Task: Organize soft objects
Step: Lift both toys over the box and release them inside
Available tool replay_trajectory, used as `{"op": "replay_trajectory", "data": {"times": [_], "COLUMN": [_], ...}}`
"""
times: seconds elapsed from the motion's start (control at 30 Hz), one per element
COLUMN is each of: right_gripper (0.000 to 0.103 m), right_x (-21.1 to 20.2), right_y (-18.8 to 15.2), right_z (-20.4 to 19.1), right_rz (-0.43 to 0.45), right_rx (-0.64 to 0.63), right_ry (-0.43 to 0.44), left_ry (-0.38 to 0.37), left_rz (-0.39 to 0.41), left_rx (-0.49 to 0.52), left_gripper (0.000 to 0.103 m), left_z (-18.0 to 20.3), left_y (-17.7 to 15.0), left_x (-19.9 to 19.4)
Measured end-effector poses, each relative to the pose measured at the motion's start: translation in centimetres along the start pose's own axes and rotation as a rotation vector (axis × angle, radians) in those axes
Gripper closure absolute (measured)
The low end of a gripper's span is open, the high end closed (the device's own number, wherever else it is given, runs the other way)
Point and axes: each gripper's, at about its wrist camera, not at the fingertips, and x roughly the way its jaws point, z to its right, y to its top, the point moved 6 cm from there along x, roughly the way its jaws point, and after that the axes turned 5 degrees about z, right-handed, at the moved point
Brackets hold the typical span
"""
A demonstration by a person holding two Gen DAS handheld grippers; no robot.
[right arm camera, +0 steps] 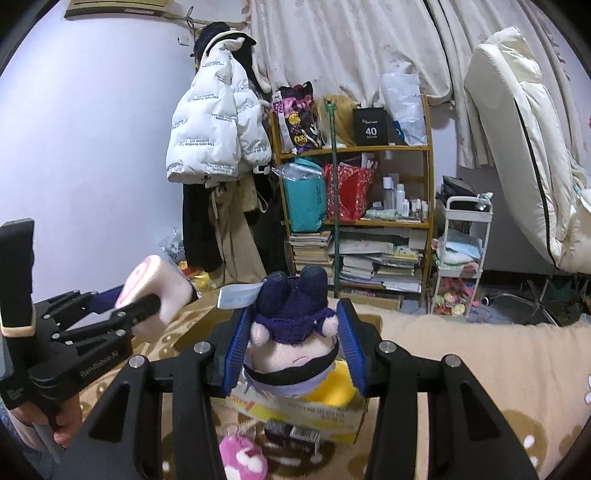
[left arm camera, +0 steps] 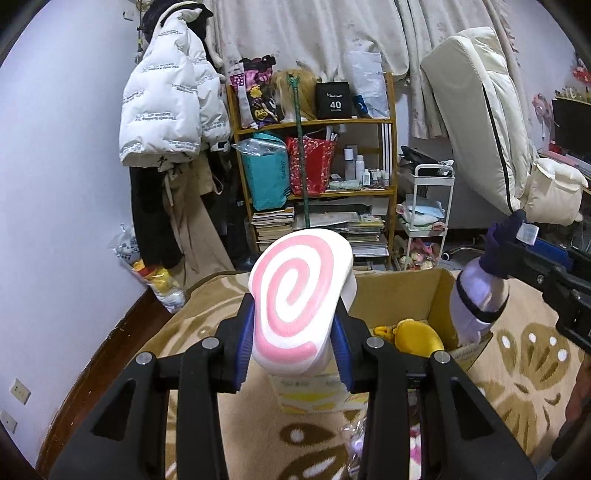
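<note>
Swirl cushion (left arm camera: 300,295) sits clamped in the left hand-held gripper (left arm camera: 295,332) above the box's (left arm camera: 402,295) near-left corner. Right hand-held gripper (right arm camera: 291,339) is clamped on a doll (right arm camera: 291,332) over the box, where a yellow plush (left arm camera: 410,332) lies.

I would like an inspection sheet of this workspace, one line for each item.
Surface: beige patterned rug; an open cardboard box stands on it.
Job's things: pink-swirl cushion and purple-hooded plush doll, both held above the box; yellow plush inside the box.
Clutter: pink plush on the rug in front of the box.
Grippers: left gripper shut on the cushion; right gripper shut on the doll.
Cables: nothing seen.
Surroundings: crowded wooden shelf, hanging white puffer jacket, white trolley, curtains.
</note>
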Motion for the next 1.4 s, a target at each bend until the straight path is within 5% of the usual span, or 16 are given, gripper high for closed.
{"op": "replay_trajectory", "data": {"times": [0.43, 0.97, 1.4], "right_gripper": [0.052, 0.045, 0.033], "right_x": [4.3, 5.2, 5.6], "right_y": [-3.9, -6.0, -6.8], "right_z": [0.7, 1.1, 1.6], "right_rz": [-0.070, -0.143, -0.174], "right_rx": [-0.045, -0.038, -0.004], "right_ry": [-0.018, -0.017, -0.012], "left_ry": [0.021, -0.037, -0.025], "left_rz": [-0.107, -0.174, -0.171], "left_rx": [0.144, 0.100, 0.125], "left_gripper": [0.066, 0.057, 0.033], "left_z": [3.1, 2.8, 2.9], "left_y": [-3.8, -4.9, -5.3], "left_x": [5.4, 7.1, 6.7]}}
